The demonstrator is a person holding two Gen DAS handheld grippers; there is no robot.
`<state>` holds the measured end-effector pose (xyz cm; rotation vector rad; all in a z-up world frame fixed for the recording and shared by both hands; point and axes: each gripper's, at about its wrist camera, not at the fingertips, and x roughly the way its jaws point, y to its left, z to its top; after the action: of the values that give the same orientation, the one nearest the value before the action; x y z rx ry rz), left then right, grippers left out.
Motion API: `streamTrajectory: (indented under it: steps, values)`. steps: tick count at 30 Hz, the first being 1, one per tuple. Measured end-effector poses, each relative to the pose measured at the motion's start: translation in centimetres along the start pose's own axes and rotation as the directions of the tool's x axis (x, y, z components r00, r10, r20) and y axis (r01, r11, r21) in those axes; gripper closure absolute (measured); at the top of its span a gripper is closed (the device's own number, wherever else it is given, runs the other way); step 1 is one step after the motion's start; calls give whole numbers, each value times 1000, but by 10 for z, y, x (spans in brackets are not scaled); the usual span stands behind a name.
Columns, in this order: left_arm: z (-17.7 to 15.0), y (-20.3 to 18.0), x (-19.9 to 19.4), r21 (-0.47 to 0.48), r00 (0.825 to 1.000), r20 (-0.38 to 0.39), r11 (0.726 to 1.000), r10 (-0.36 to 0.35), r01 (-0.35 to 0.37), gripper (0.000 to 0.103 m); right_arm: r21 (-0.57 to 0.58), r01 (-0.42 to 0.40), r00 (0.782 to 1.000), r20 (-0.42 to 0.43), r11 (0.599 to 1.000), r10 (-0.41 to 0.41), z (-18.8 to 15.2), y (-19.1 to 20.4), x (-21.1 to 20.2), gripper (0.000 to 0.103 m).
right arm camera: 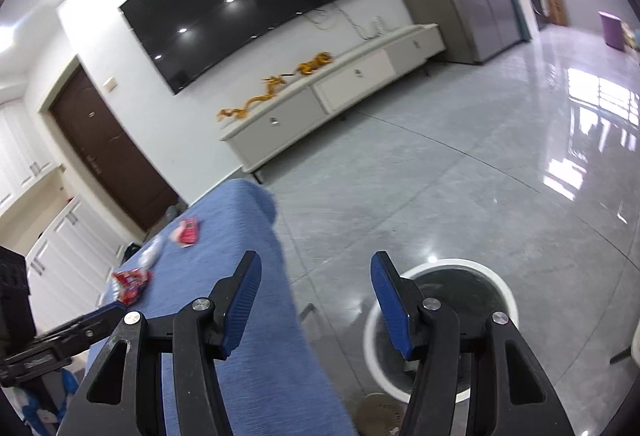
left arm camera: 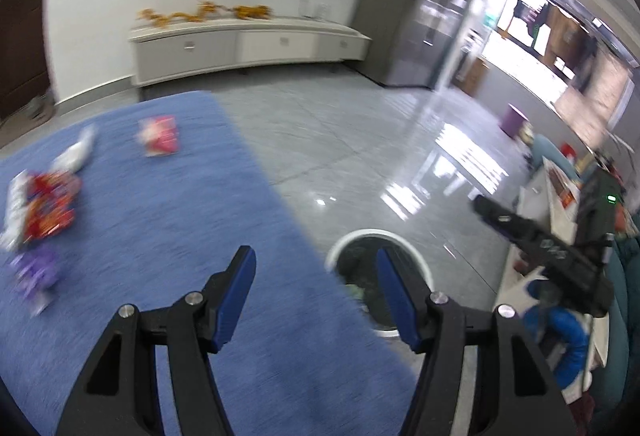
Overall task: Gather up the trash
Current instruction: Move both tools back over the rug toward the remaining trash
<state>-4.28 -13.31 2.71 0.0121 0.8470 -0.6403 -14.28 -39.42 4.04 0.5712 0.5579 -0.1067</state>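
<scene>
Wrappers [left arm camera: 44, 207] left of the claw are smeared by blur; bin [left arm camera: 416, 260] contents are partly hidden behind its right finger.

Bright window glare on glossy floor [right arm camera: 580, 123]; motion blur, fisheye-warped edges.

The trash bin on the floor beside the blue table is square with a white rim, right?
Not quite. The trash bin is round, not square; the right wrist view shows its circular white rim clearly. It does stand on the floor beside the blue table.
</scene>
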Motion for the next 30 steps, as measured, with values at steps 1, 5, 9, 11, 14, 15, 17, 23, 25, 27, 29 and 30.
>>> streamTrajectory:
  steps: [1, 5, 9, 11, 14, 15, 17, 23, 25, 27, 29, 30]
  values:
    - [-6, 15, -12, -31, 999, 17, 999, 27, -27, 42, -11, -13, 1000, 4, 1000, 13, 0, 8, -3, 49]
    - [-23, 54, -47, -108, 991, 67, 989, 112, -105, 42, -61, -64, 998, 19, 996, 65, -1, 37, -13, 47]
    - [-39, 95, -78, -177, 979, 98, 971, 179, -160, 42, -117, -103, 994, 9, 988, 105, -5, 62, -15, 47]
    - [-47, 115, -88, -217, 974, 100, 960, 204, -179, 42, -147, -111, 994, -1, 983, 112, -8, 72, -13, 47]
    - [-57, 137, -94, -248, 968, 96, 948, 231, -201, 42, -175, -112, 994, -12, 978, 112, -12, 80, -10, 47]
    - [-60, 145, -96, -256, 965, 93, 943, 245, -214, 42, -178, -111, 994, -14, 978, 110, -13, 81, -11, 47]
    - [-68, 163, -100, -270, 959, 88, 934, 268, -236, 42, -187, -96, 995, -24, 978, 93, -14, 82, -7, 47]
    - [-78, 209, -108, -293, 937, 66, 904, 344, -312, 42, -202, -77, 996, -69, 976, 64, -18, 87, 11, 47]
    - [-78, 228, -109, -306, 927, 60, 891, 369, -335, 42, -211, -90, 993, -99, 973, 70, -17, 97, 29, 47]
    - [-75, 249, -108, -324, 921, 51, 879, 386, -351, 42, -220, -112, 988, -125, 969, 86, -17, 108, 43, 47]
    - [-72, 275, -109, -346, 913, 41, 863, 407, -369, 42, -236, -151, 980, -161, 960, 115, -16, 124, 63, 47]
    - [-70, 285, -109, -350, 909, 38, 857, 415, -377, 42, -245, -181, 972, -190, 953, 135, -16, 136, 77, 47]
